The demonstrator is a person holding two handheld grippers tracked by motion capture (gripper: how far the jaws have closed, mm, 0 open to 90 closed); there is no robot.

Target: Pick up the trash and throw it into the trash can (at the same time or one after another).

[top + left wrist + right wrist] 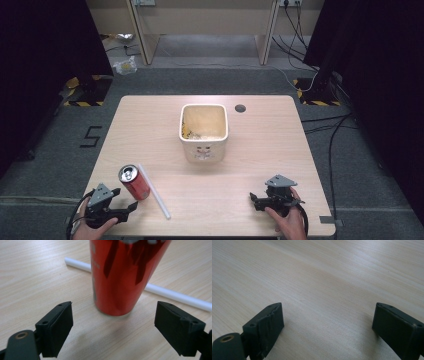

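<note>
Pale wooden table (260, 150), red drink can (134, 182) ahead of my left gripper (125, 199).

Largest on the table is the cream square bin (204, 131) at the centre, well apart from my work. The can stands upright near the front left corner, touching or just beside a white straw (154, 192) that lies behind it in the left gripper view. My left jaws are spread wide, the can (120, 277) just beyond their tips, nothing pressed. My right gripper (254, 201) rests at the front right, jaws released over bare wood. I judge the can light, thin-walled, glossy and slippery, easily dented; its tab looks pulled, so it may spill. I would take it mid-body, squarely across the width, with gentle pressure.
</note>
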